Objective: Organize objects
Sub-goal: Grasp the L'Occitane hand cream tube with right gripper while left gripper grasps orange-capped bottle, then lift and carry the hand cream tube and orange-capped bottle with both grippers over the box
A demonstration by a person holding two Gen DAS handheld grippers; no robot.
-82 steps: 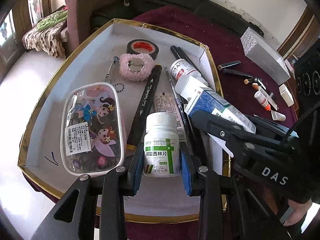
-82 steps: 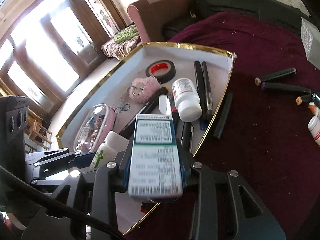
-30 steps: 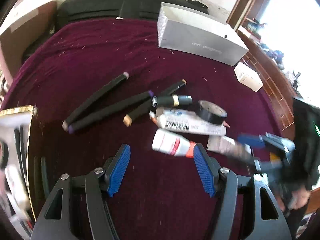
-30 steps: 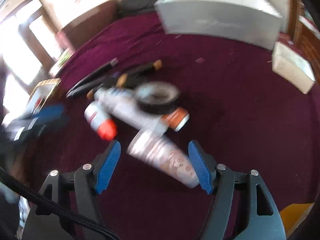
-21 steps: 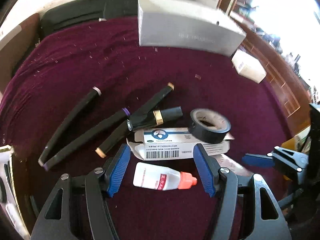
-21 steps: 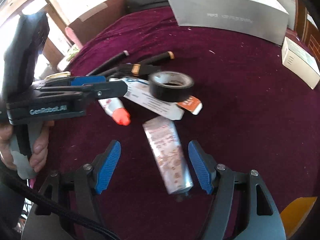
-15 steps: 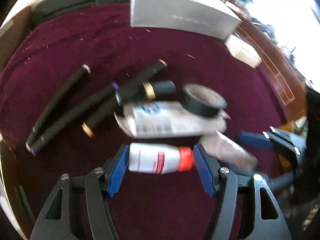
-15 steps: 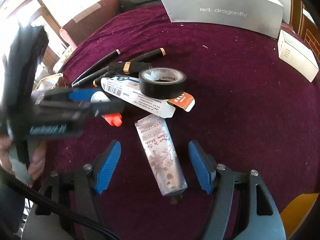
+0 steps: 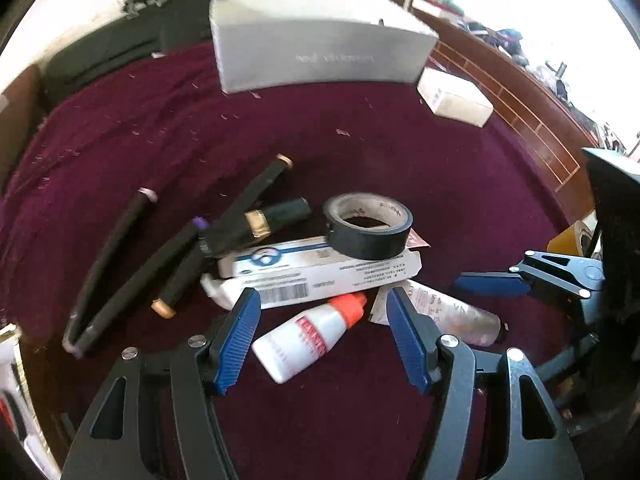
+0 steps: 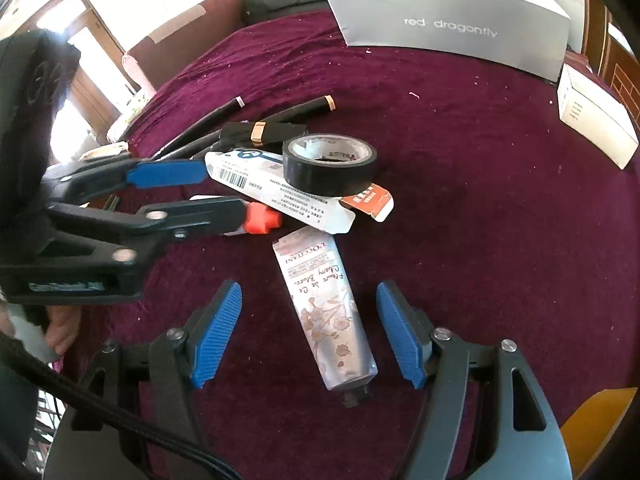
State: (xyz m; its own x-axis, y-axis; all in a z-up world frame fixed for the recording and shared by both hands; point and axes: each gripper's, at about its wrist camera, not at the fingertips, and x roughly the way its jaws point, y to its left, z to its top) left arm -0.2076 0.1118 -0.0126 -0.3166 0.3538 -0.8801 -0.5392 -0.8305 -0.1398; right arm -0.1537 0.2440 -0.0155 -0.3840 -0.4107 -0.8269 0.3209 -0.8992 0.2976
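Note:
A small white bottle with an orange cap [image 9: 308, 336] lies on the maroon cloth between the open jaws of my left gripper [image 9: 324, 338]. A hand-cream tube [image 10: 326, 316] lies between the open jaws of my right gripper [image 10: 310, 336]; it also shows in the left wrist view [image 9: 452, 314]. A black tape roll [image 9: 368, 226] rests on a long white medicine box [image 9: 316, 276]. Several black markers [image 9: 116, 256] lie to the left. The left gripper [image 10: 168, 192] shows in the right wrist view, over the bottle's orange cap [image 10: 260, 218].
A grey shoe box [image 10: 448, 16] stands at the back and a small white box [image 10: 592, 120] at the right. The gold-edged tray [image 9: 12, 380] shows at the left edge. The right gripper [image 9: 520, 280] enters from the right.
Both grippers let go of the pill bottle and medicine box at the tray and swung to the loose pile. They now straddle the small bottle and the cream tube.

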